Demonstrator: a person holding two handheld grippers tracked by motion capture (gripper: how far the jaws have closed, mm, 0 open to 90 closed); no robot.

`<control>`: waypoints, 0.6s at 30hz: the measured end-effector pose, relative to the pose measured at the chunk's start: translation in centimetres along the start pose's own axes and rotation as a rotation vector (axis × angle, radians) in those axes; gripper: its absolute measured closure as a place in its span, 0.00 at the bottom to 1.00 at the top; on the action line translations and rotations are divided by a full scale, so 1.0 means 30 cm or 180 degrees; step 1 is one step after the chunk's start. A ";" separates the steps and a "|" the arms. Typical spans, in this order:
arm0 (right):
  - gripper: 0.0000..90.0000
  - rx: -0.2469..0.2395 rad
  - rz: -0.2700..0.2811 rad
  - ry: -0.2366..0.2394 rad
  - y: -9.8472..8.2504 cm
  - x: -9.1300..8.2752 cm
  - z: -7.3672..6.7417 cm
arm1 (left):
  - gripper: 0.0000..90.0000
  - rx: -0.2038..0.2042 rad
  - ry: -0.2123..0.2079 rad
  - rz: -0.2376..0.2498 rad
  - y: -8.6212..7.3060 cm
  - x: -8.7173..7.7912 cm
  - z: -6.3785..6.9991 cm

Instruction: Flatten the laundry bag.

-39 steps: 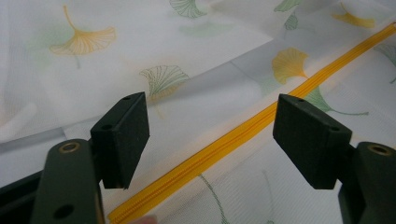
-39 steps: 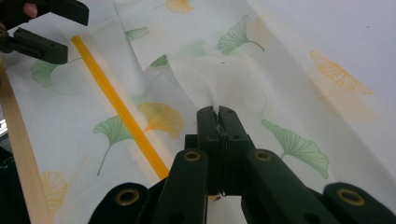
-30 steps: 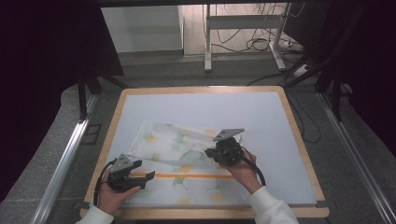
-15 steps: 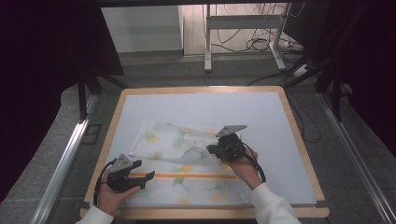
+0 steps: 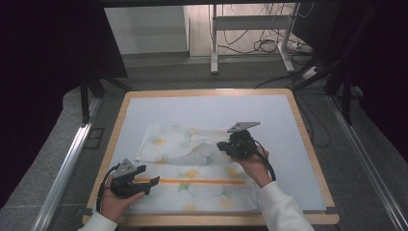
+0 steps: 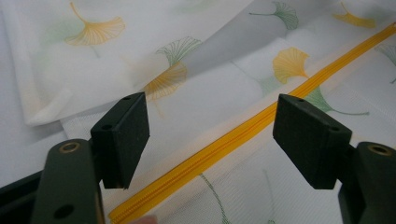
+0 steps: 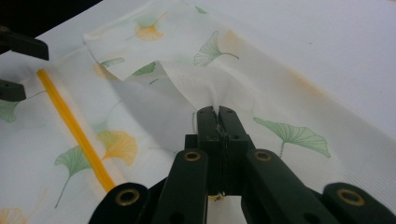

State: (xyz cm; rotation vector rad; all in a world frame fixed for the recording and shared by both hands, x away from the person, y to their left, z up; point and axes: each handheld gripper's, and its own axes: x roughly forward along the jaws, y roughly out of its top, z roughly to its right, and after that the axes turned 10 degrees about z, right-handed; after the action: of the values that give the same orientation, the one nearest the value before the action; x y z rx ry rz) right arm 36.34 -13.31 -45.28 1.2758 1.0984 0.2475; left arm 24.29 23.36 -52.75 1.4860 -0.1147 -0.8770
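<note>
We are folding a thin white mesh bag [image 5: 192, 168] with ginkgo leaves and a yellow zipper [image 5: 192, 181], which lies toward the near edge of the table [image 5: 308, 159]. Our right gripper [image 5: 222, 145] is closed on the lifted fold of the fabric near the middle. Our left gripper [image 5: 153, 181] stands wide open over the zipper near the left edge, holding nothing. We judge the far part partly folded over; flattening it remains.
</note>
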 end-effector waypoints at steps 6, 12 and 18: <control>0.98 0.0074 0.0006 -0.0057 0.021 0.019 0.041 | 0.30 0.0007 -0.0014 0.0003 0.000 0.000 0.001; 0.98 0.0161 -0.0020 -0.0152 0.040 0.049 0.082 | 0.30 0.0008 -0.0013 0.0006 0.001 0.001 0.001; 0.98 0.0258 -0.0018 -0.0255 0.052 0.079 0.137 | 0.30 0.0014 -0.0021 0.0005 0.001 0.001 0.000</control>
State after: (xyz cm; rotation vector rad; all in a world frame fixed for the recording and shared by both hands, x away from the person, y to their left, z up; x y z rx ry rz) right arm 41.32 -13.76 -45.62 1.3431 1.0523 0.1476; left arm 24.33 23.33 -52.75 1.4870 -0.1227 -0.8810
